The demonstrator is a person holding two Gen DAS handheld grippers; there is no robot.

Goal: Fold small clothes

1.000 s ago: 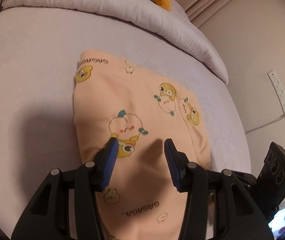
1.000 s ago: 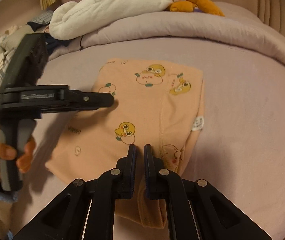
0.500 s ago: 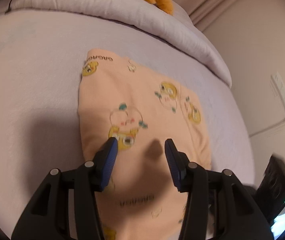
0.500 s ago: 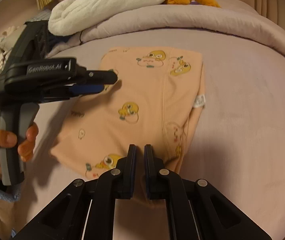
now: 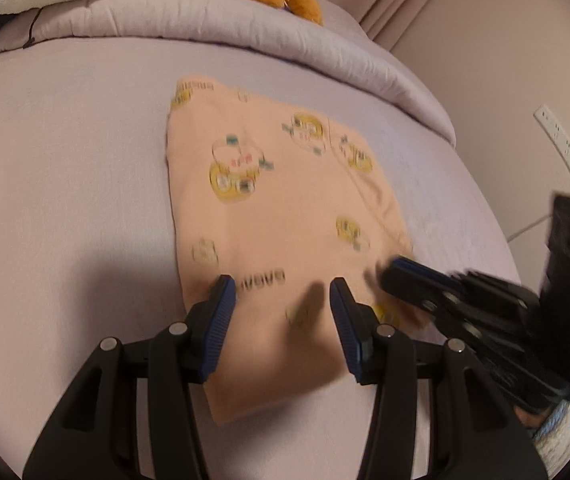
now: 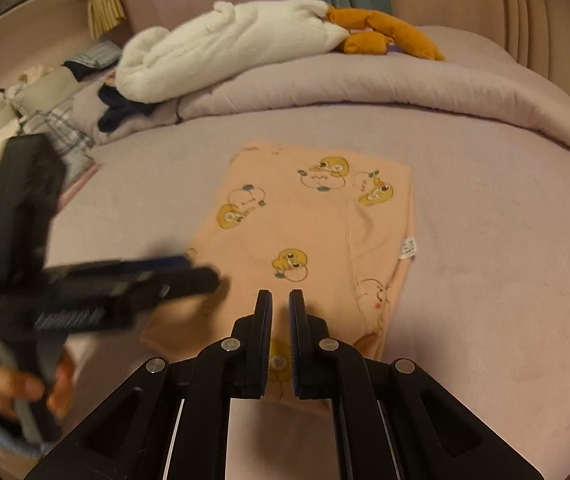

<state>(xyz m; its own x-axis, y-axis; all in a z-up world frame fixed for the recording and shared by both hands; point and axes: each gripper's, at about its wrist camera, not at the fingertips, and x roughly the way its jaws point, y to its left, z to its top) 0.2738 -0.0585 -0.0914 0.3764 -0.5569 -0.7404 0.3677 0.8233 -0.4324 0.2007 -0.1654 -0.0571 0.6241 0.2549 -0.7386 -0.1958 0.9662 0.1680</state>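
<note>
Both tongs are drawing back toward the near edge of the folded peach garment (image 6: 317, 232) lying flat on the bed (image 6: 485, 208), our left tongs (image 5: 283, 300) spread and empty, our right tongs (image 6: 281, 304) pressed together, so another fold seems next.

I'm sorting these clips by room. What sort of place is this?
Most likely a bedroom: the peach garment lies on a bed sheet, with a rolled duvet and a plush toy behind it.
</note>
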